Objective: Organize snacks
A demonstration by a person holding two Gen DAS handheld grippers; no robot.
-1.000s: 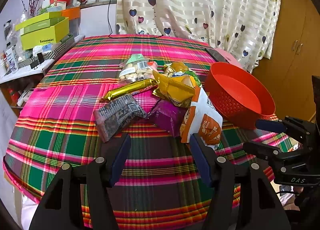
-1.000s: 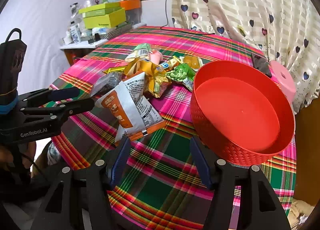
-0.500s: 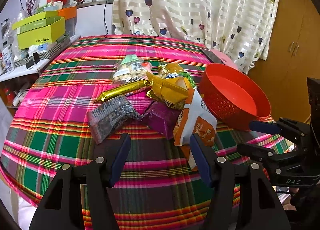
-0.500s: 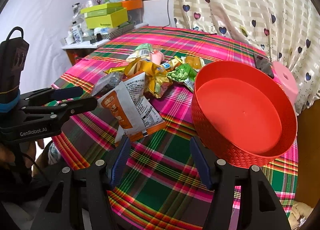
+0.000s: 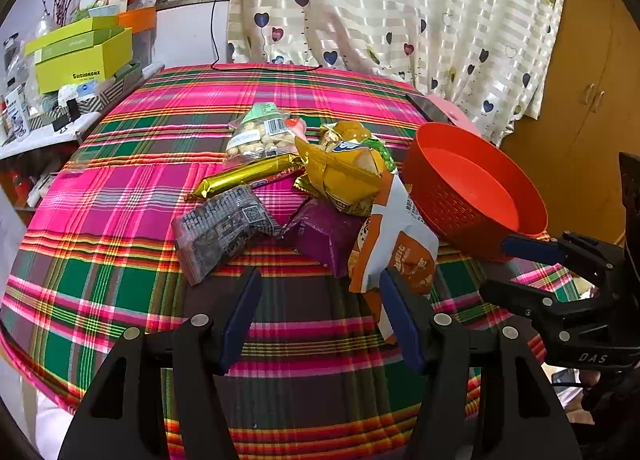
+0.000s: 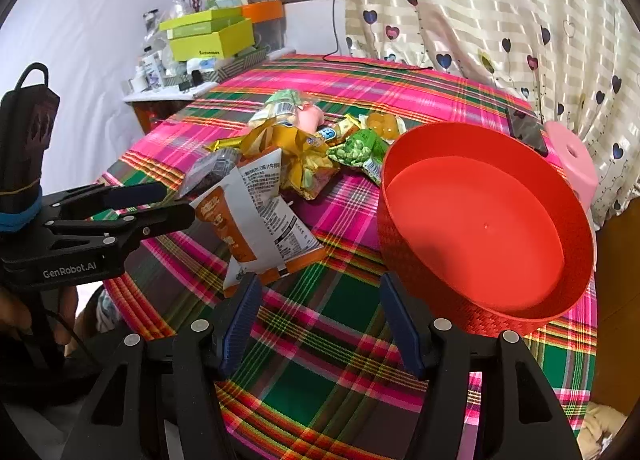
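Both the left gripper (image 5: 320, 316) and the right gripper (image 6: 320, 316) hang spread and empty over the plaid table (image 5: 100, 252). About nine light, crinkly, slippery snack packets sit heaped beside one empty red basket (image 6: 408, 260). The nearest orange-and-white bag (image 6: 256, 228) looks best pinched at its sealed edge.

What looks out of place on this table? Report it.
The snack packets lie in a jumbled, overlapping heap on the plaid tablecloth, while the red basket beside them holds nothing. The orange-and-white bag looks crumpled. Nothing is spilled.
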